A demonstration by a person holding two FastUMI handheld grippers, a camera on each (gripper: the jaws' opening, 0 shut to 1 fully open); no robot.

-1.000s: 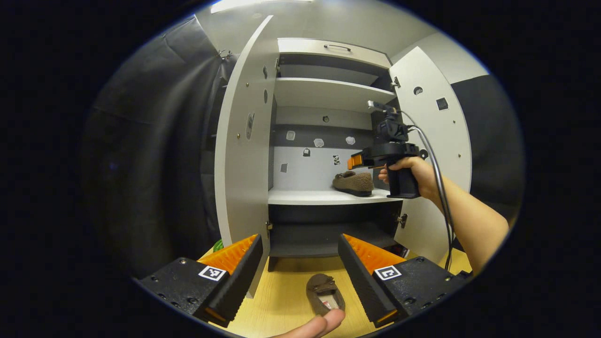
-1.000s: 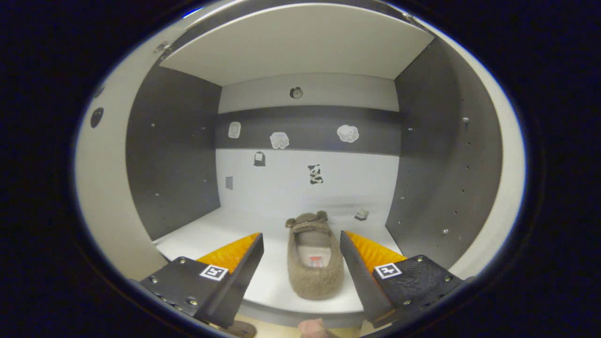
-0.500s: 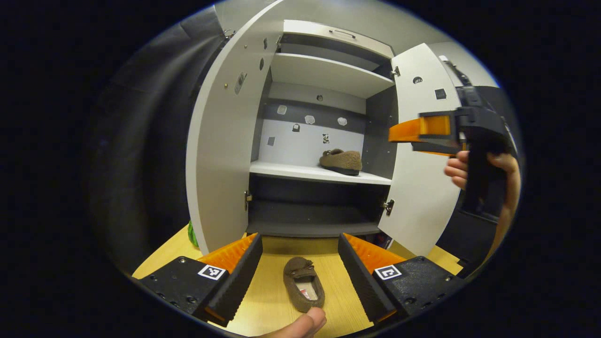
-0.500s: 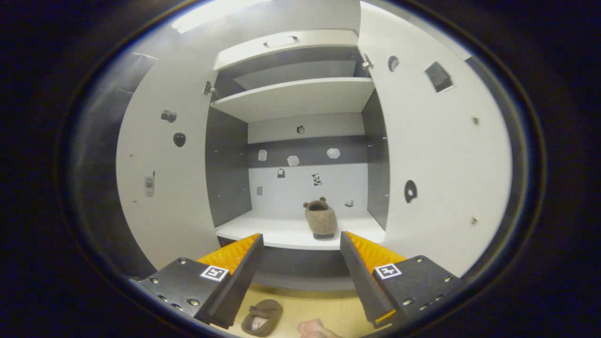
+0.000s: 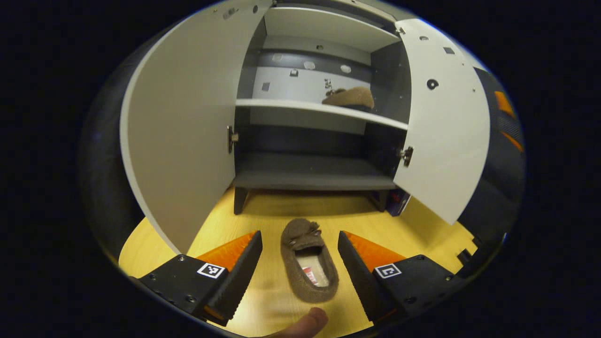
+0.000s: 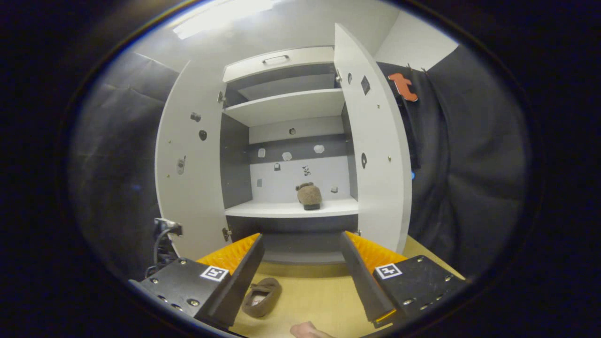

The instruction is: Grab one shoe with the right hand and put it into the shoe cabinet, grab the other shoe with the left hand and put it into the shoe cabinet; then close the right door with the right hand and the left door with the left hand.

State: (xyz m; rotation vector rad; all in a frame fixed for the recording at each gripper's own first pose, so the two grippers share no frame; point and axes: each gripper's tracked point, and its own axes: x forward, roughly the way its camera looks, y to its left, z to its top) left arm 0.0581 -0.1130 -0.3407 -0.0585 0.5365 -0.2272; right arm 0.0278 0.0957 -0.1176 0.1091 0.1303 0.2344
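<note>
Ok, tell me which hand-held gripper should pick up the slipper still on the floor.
Left. The left hand-held gripper is open with its fingers on either side of the floor slipper. The right hand-held gripper is open too, but the slipper lies off beside its left finger; the other slipper is already shelved.

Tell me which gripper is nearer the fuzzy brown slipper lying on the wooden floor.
Left. The left gripper has its open fingers either side of the fuzzy brown slipper; the right gripper sits farther back, facing the white shoe cabinet.

We see soft, even light from a ceiling lamp [image 6: 220, 14] above the shoe cabinet [image 6: 286, 105], glaring white. Below its shelves shadow deepens. Strong fisheye bending bows its doors; edges look slightly blurred.
</note>
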